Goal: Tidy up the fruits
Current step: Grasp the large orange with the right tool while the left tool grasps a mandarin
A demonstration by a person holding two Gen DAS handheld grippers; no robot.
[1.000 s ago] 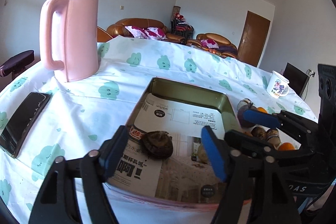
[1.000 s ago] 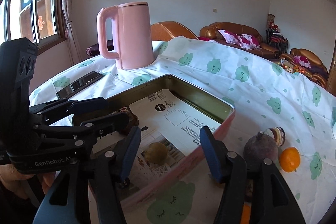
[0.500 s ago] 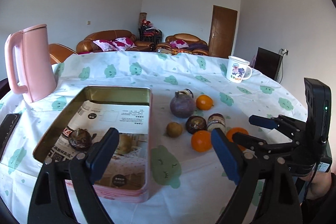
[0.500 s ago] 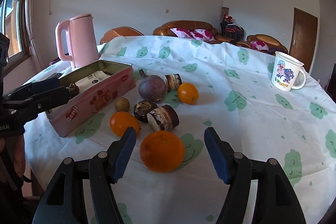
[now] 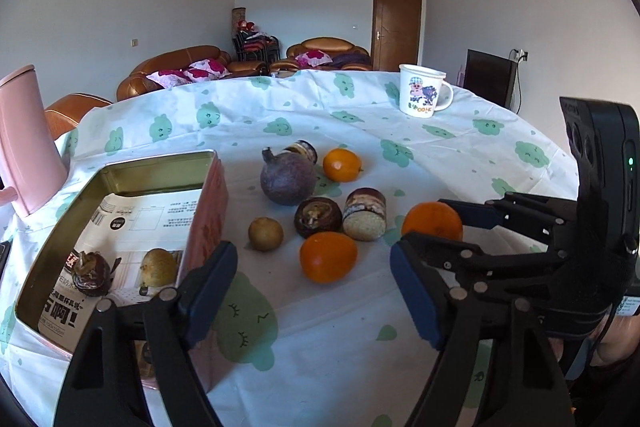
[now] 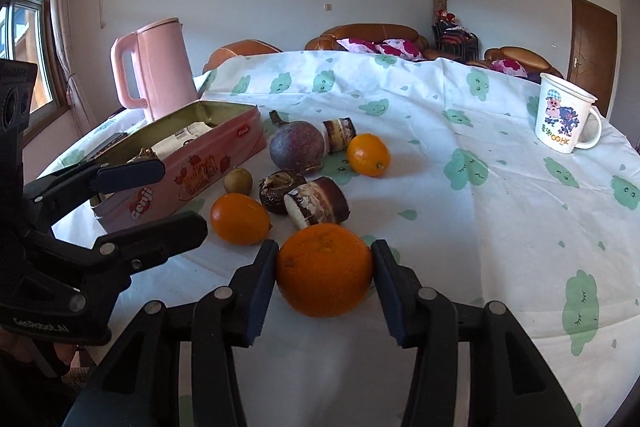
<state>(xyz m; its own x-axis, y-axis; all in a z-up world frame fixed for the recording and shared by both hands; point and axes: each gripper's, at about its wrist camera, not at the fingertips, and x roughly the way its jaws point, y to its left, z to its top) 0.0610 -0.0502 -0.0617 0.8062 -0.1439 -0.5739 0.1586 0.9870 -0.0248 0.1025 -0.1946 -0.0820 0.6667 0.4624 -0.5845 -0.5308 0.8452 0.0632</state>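
My right gripper [image 6: 325, 269] is shut on a large orange [image 6: 324, 269] that rests on the tablecloth; it shows in the left wrist view [image 5: 432, 223] too. My left gripper [image 5: 312, 297] is open and empty above the cloth, beside the pink tin [image 5: 208, 195]. The tin holds a dark fruit [image 5: 91, 274] and a brown fruit [image 5: 159, 267] on printed paper. Loose on the cloth lie two smaller oranges [image 5: 328, 257] [image 5: 342, 165], a purple fruit [image 5: 288, 179], a small brown fruit [image 5: 265, 234], a dark round fruit [image 5: 318, 217] and two cake rolls [image 5: 365, 213] [image 5: 304, 149].
A pink kettle [image 6: 154, 67] stands behind the tin at the left. A white cartoon mug [image 6: 566, 119] stands at the far right of the table. A dark phone lies partly hidden left of the tin. Sofas and a door are beyond the table.
Both grippers swung right from the tin to the loose fruit. My right gripper moved onto the large orange and closed on it. My left gripper stayed open.
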